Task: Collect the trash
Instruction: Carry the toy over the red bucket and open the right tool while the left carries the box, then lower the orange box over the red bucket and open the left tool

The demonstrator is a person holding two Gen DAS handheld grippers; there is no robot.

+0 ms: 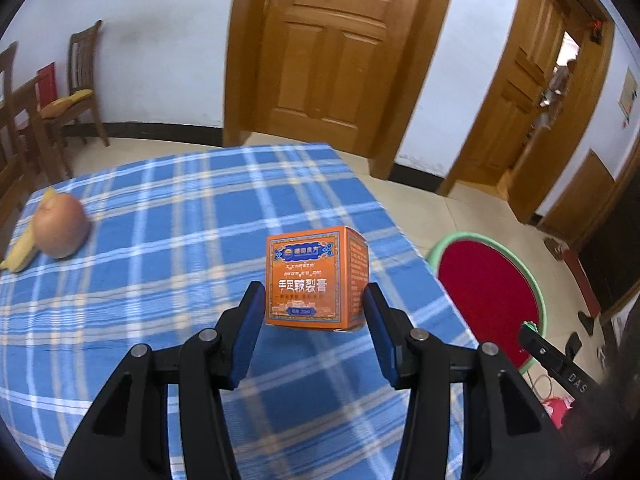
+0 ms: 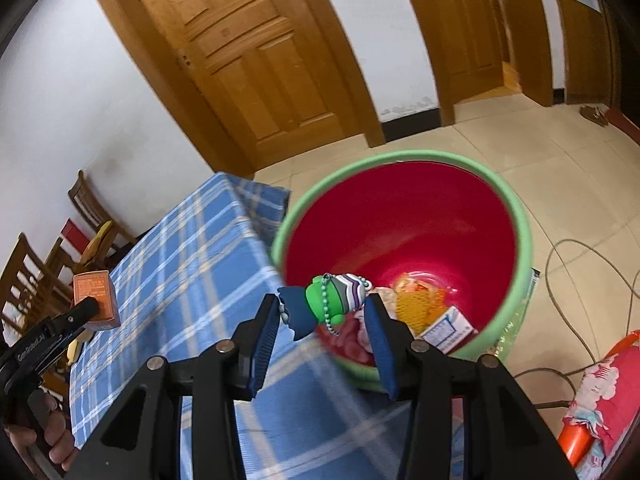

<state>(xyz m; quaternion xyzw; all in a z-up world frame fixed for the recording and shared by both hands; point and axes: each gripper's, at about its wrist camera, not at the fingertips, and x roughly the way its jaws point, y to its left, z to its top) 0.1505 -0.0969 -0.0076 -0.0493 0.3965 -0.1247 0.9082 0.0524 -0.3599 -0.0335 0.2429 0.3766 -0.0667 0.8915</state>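
Between the blue-padded fingers of the left claw (image 1: pixel 314 304) sits a small orange cardboard box with printed lettering (image 1: pixel 316 278), clamped by its two sides and lifted clear of the blue-and-white plaid cloth on the desk (image 1: pixel 180 240). That claw tilts downward over the desk's near right part. In the right wrist view a hand (image 2: pixel 48 436) wraps its black handle at the lower left, fingers curled around the grip.

Just as near, the right claw (image 2: pixel 326 312) pinches a little green toy figure with a striped purple-and-white part and a green bead chain (image 2: pixel 336 300); a dark blue piece of the toy juts out beside the left pad. This claw also angles down, poised above the desk's corner and the rim of the bin.

Beyond it, on the tiled floor (image 2: pixel 520 152) just beside the desk, stands a round red bin with a pale green rim (image 2: pixel 400 216), holding wrappers and a small white carton at its bottom.

Farther across the desk lie a round brown onion (image 1: pixel 60 226) and, touching it, a yellow banana peel (image 1: pixel 22 248). Wooden chairs (image 1: pixel 82 84) and panelled wooden doors (image 1: pixel 332 48) line the wall behind.
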